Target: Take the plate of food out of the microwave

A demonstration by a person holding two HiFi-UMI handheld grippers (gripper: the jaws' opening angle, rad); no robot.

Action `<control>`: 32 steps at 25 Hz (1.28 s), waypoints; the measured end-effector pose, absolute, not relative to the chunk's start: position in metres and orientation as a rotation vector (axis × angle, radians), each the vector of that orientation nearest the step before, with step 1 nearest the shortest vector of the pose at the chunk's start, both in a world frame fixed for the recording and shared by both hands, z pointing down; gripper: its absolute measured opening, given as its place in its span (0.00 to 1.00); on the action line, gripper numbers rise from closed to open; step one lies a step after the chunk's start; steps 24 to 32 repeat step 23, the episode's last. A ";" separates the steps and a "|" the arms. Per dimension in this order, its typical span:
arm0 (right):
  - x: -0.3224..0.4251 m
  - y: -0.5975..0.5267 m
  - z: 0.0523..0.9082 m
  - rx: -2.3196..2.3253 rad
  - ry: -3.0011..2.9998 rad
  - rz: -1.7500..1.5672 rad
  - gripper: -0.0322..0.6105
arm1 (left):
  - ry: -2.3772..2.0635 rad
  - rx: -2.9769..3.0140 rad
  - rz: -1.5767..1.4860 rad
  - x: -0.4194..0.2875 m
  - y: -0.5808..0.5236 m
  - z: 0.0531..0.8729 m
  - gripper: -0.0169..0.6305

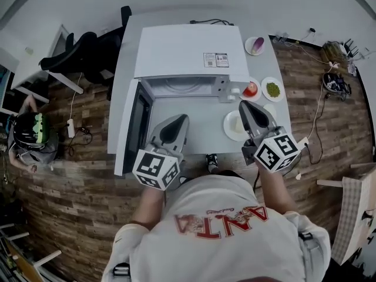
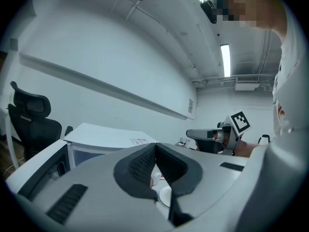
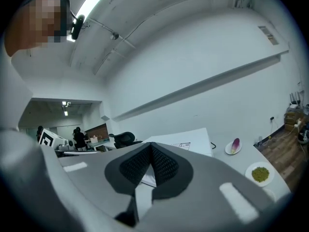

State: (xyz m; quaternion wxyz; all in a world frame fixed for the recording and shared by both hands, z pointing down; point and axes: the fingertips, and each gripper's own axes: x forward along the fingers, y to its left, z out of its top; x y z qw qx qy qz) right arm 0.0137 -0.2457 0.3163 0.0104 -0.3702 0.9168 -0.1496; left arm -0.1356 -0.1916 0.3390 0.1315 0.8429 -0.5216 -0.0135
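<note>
Left gripper and right gripper are hanging with jaws pressed together, empty. Head view is showing four plates, the plate of food lying on the table outside the open microwave. Right gripper view is clearly showing two.

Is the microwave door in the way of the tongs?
No. The door hangs open at the left of the microwave, so nothing visible stands between the left tongs or the right tongs and its opening.
</note>
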 end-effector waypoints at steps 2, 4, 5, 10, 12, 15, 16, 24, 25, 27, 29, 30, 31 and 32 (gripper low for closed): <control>0.011 -0.247 0.315 -1.146 2.873 -0.452 0.05 | -1.535 2.448 -0.039 -0.140 -0.195 0.333 0.04; 0.008 -0.249 0.313 -1.128 2.882 -0.440 0.05 | -1.552 2.450 -0.030 -0.142 -0.198 0.330 0.04; 0.007 -0.250 0.312 -1.117 2.883 -0.438 0.05 | -1.556 2.451 -0.027 -0.142 -0.199 0.330 0.04; -0.006 -0.254 0.305 -1.054 2.886 -0.447 0.05 | -1.577 2.445 -0.052 -0.143 -0.204 0.327 0.04; -0.010 -0.254 0.302 -1.036 2.899 -0.428 0.05 | -1.582 2.443 -0.065 -0.143 -0.206 0.325 0.04; -0.011 -0.255 0.300 -1.025 2.912 -0.413 0.05 | -1.586 2.441 -0.076 -0.144 -0.208 0.324 0.04; -0.011 -0.255 0.300 -1.023 2.914 -0.411 0.05 | -1.587 2.440 -0.081 -0.145 -0.209 0.323 0.04; -0.010 -0.255 0.299 -1.032 2.926 -0.406 0.05 | -1.565 2.448 -0.087 -0.141 -0.209 0.317 0.04; -0.010 -0.255 0.299 -1.032 2.926 -0.406 0.05 | -1.565 2.448 -0.087 -0.141 -0.209 0.317 0.04; -0.010 -0.255 0.299 -1.032 2.926 -0.406 0.05 | -1.565 2.448 -0.087 -0.141 -0.209 0.317 0.04; -0.010 -0.255 0.299 -1.032 2.926 -0.406 0.05 | -1.565 2.448 -0.087 -0.141 -0.209 0.317 0.04; -0.010 -0.255 0.299 -1.032 2.926 -0.406 0.05 | -1.565 2.448 -0.087 -0.141 -0.209 0.317 0.04; -0.010 -0.255 0.299 -1.032 2.926 -0.406 0.05 | -1.565 2.448 -0.087 -0.141 -0.209 0.317 0.04; -0.010 -0.255 0.299 -1.032 2.926 -0.406 0.05 | -1.565 2.448 -0.087 -0.141 -0.209 0.317 0.04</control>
